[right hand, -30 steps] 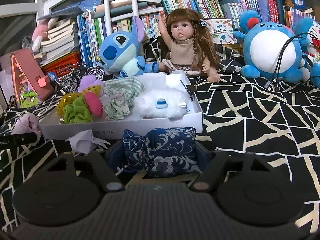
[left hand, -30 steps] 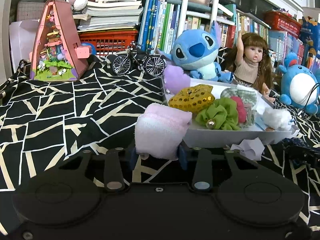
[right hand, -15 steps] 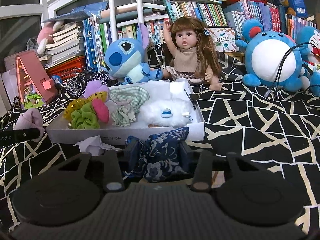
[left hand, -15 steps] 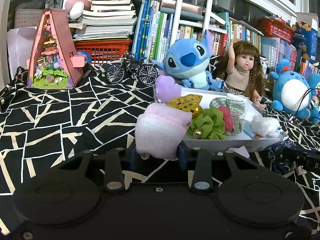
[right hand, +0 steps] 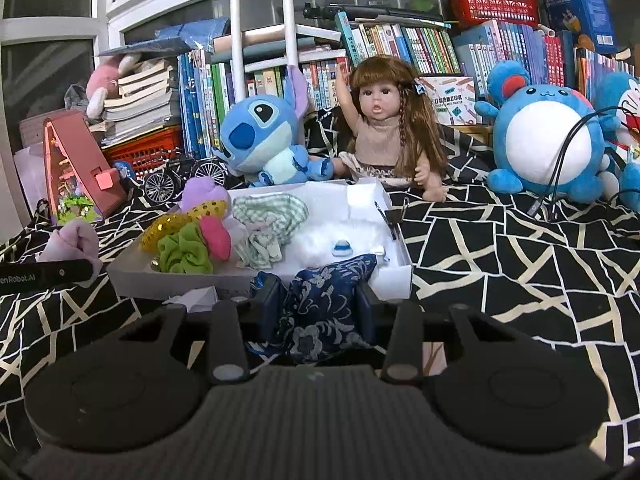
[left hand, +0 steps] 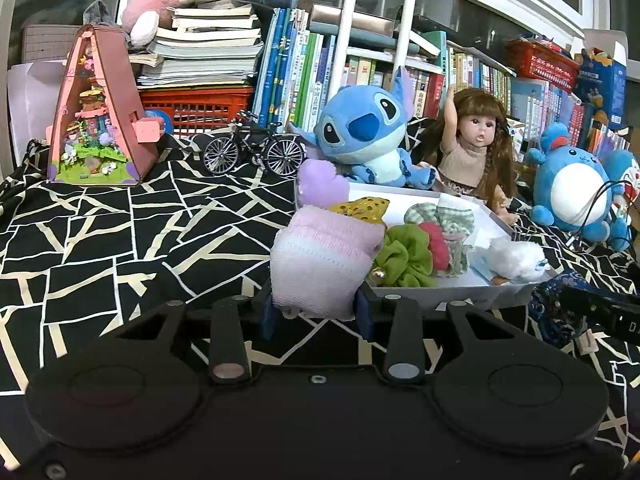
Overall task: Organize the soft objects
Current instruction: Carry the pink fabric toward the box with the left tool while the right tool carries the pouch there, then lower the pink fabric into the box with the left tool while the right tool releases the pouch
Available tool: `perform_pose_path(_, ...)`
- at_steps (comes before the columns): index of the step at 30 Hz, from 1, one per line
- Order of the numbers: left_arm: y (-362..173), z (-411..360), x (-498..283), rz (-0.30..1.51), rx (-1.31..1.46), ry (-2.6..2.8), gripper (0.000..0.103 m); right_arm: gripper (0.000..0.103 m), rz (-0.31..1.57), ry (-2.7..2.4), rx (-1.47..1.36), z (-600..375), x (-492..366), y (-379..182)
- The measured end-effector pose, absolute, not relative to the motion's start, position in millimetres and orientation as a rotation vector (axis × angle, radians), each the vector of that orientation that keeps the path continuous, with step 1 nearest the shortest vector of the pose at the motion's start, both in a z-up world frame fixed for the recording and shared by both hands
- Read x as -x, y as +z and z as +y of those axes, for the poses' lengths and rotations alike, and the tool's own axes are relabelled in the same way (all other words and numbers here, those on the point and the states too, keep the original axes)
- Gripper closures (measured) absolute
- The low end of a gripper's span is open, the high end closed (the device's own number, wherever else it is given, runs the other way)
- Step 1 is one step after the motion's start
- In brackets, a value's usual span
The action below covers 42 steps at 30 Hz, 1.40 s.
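Observation:
My left gripper [left hand: 316, 308] is shut on a pale pink folded cloth [left hand: 324, 256], held just left of the white box [left hand: 440, 292]. My right gripper [right hand: 318, 308] has its jaws closing on a dark blue floral pouch [right hand: 332, 280]; both pads press into it, in front of the box's near wall [right hand: 160, 280]. In the box lie a green scrunchie [right hand: 184, 254], a pink one, a gold sequin piece [right hand: 168, 226], a checked cloth [right hand: 272, 216], a white fluffy item [right hand: 324, 240] and a purple plush heart [right hand: 200, 192].
Behind the box sit a blue plush [right hand: 260, 136], a doll [right hand: 384, 136] and a round blue plush [right hand: 548, 144] with cables. A model bicycle [left hand: 252, 148] and a pink triangular house [left hand: 96, 120] stand left. Crumpled white paper [right hand: 196, 298] lies by the box. Books fill the back.
The right jaws went from wide around the blue pouch to pinching it, and the pouch bunched up and rose a little. The left gripper still holds the pink cloth.

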<state>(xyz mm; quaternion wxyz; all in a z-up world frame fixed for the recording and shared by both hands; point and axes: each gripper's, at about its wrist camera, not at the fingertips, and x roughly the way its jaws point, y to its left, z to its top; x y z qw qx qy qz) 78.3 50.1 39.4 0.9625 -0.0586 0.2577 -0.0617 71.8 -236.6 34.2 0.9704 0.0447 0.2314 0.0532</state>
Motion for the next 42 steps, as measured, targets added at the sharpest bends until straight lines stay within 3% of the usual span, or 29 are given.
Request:
perform_pose_path(17, 40, 14, -132, 0.648, 0.117, -0.205, 0.07, 0.06, 0.551, 0.106, -0.2, -249, -127, 51)
perform_pose_path(42, 24, -1, -212, 0.671, 0.109, -0.169, 0.069, 0.061, 0.586, 0.146, -0.234, -239, -199, 47)
